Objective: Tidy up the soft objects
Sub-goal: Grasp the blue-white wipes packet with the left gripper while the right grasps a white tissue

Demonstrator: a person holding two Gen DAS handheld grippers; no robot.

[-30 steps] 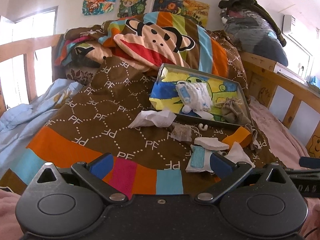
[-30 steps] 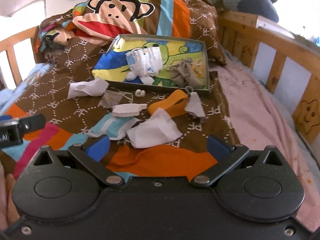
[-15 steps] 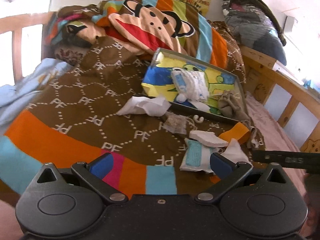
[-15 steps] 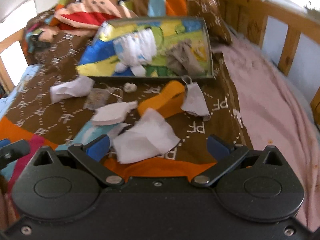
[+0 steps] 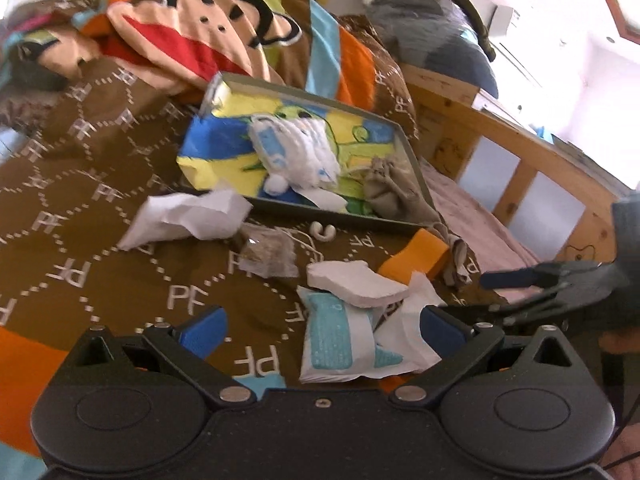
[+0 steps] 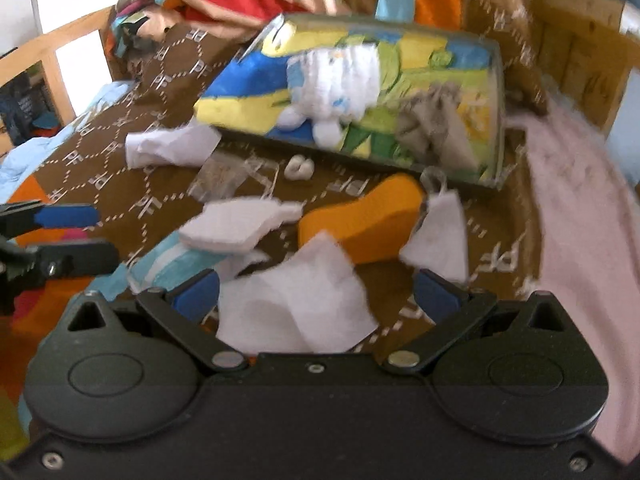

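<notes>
Soft items lie scattered on the brown quilt: a white tissue, a white foam piece, an orange sponge, a blue-white pack, a crumpled white paper, a small white cloth. A colourful tray behind them holds a white bundle and a grey cloth. My left gripper is open, low over the blue-white pack. My right gripper is open around the white tissue. Each gripper shows at the edge of the other's view.
A monkey-print pillow lies at the head of the bed. A wooden bed rail runs along the right, with pink sheet beside the quilt. Piled clothes sit at the far right.
Both grippers have moved forward and down toward the scattered items. The right gripper's open fingers now straddle the white tissue. Both stay open.
</notes>
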